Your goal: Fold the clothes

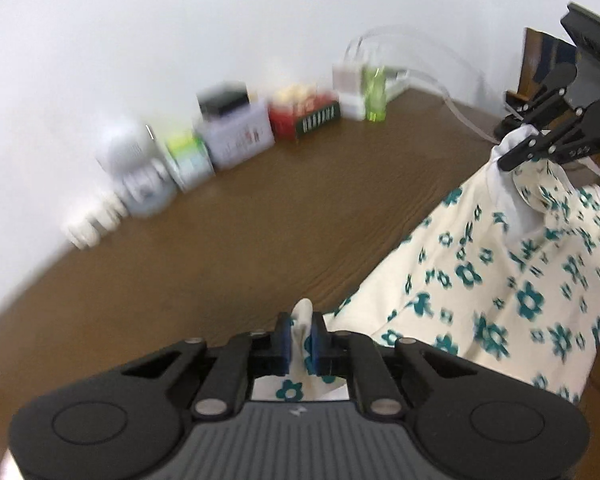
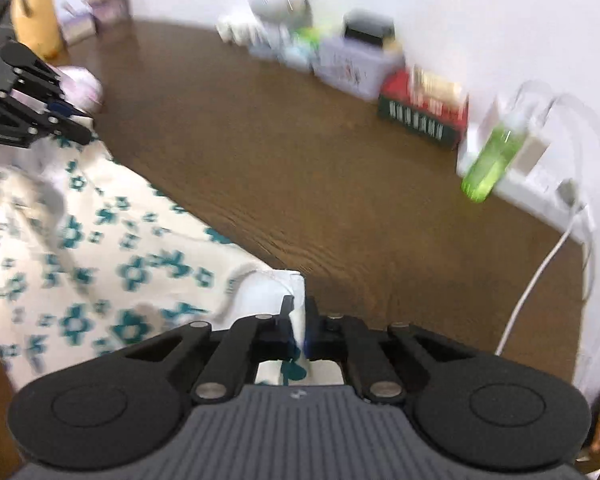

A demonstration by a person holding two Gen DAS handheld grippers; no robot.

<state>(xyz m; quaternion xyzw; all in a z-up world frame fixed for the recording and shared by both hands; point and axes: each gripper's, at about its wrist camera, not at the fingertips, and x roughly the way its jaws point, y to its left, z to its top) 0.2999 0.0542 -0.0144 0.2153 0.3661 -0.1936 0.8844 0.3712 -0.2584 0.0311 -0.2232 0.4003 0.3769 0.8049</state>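
A cream garment with teal flowers hangs stretched between my two grippers above the brown table. My left gripper is shut on one corner of the garment. My right gripper is shut on the other corner, at a white hem. The garment also shows in the right wrist view. The right gripper shows at the far right of the left wrist view, and the left gripper shows at the left edge of the right wrist view.
Along the wall stand a white round device, small boxes, a red carton, a green bottle and a white power strip with cable. A yellow object stands at the far left.
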